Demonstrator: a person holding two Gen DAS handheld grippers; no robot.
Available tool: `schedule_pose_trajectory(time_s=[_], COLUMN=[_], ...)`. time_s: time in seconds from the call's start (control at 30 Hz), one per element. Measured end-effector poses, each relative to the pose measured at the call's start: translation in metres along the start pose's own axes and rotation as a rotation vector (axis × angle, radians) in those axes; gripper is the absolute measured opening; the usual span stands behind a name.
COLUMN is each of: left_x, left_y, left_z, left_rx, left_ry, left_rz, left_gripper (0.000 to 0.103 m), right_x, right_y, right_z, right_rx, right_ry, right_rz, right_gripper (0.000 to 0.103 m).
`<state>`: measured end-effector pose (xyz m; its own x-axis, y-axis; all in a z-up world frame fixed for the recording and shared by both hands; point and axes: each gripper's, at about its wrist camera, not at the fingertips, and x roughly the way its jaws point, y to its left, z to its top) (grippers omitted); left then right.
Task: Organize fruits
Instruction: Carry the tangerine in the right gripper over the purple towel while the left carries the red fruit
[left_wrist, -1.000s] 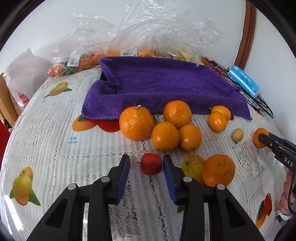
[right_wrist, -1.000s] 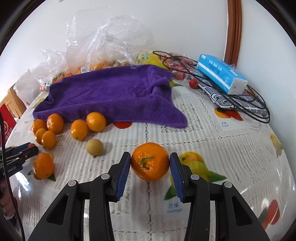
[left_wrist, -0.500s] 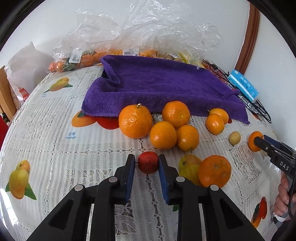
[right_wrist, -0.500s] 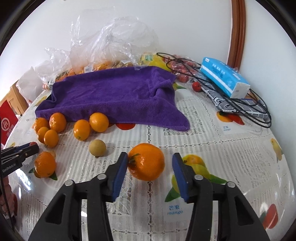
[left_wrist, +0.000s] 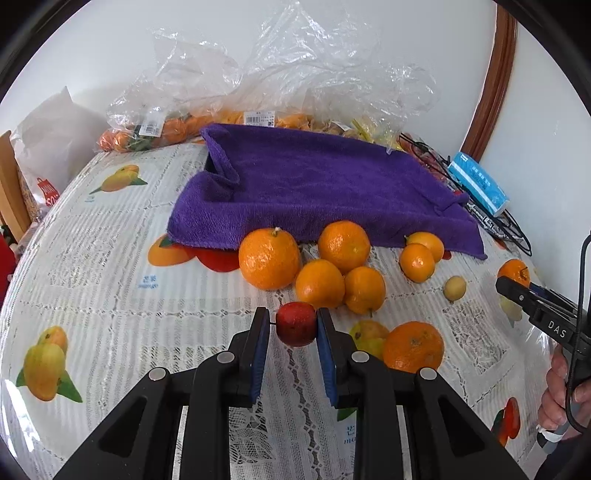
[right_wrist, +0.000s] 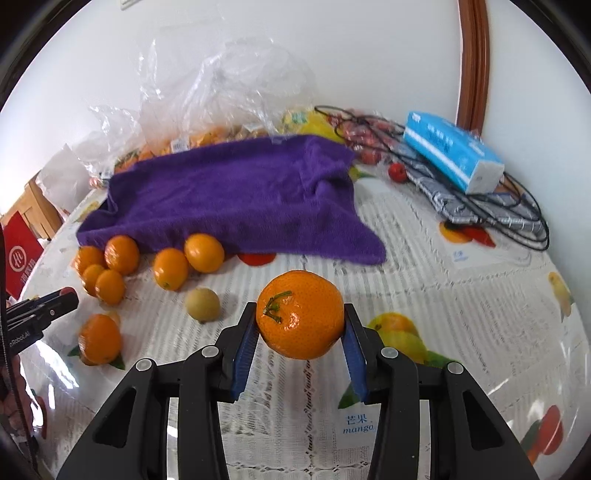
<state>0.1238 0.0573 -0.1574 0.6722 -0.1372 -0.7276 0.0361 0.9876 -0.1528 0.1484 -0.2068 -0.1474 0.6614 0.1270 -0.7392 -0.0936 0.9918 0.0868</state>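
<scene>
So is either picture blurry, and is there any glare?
Left wrist view: sharp, with window glare on the tablecloth at lower left. Right wrist view: purple towel and background are motion-smeared, the held orange stays crisp; both bend at the fisheye edges.

Home: fruit-print tablecloth (left_wrist: 110, 258), grocery bags (left_wrist: 258, 85)

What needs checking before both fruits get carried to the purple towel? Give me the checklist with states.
1. Left gripper shut on the small red fruit: ok.
2. Right gripper shut on the stemmed orange: ok.
3. Both fruits clear of the tablecloth: cannot tell.
4. Purple towel has bare space: ok.
5. Left path free: not ok, a cluster of oranges sits between gripper and towel.
6. Right path free: ok.
</scene>
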Motion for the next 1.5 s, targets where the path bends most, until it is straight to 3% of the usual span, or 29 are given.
schedule_pose_trajectory(time_s=[0.5, 0.63, 1.0, 1.5], left_x=[-0.013, -0.003, 0.050, 0.092], left_y=[0.007, 0.007, 0.000, 0.007], left_z=[0.073, 0.093, 0.133, 0.118], left_rx=[-0.057, -0.054, -0.044, -0.067], left_ry=[-0.099, -0.127, -0.107, -0.040], left_rz=[0.024, 0.032, 0.008, 0.039], left_gripper=[0.024, 0.024, 0.024, 0.024], right_x=[-0.018, -0.009, 0.040, 0.095], right_y=[0.030, 0.039, 0.043, 0.025], right_z=[0.081, 0.100, 0.137, 0.116], right_rx=[-0.043, -0.045, -0.024, 0.032], right_ry=[-0.136, -0.154, -0.153, -0.039], right_rz=[0.031, 0.039, 0.058, 0.091], right_gripper=[0.044, 0.044, 0.044, 0.044])
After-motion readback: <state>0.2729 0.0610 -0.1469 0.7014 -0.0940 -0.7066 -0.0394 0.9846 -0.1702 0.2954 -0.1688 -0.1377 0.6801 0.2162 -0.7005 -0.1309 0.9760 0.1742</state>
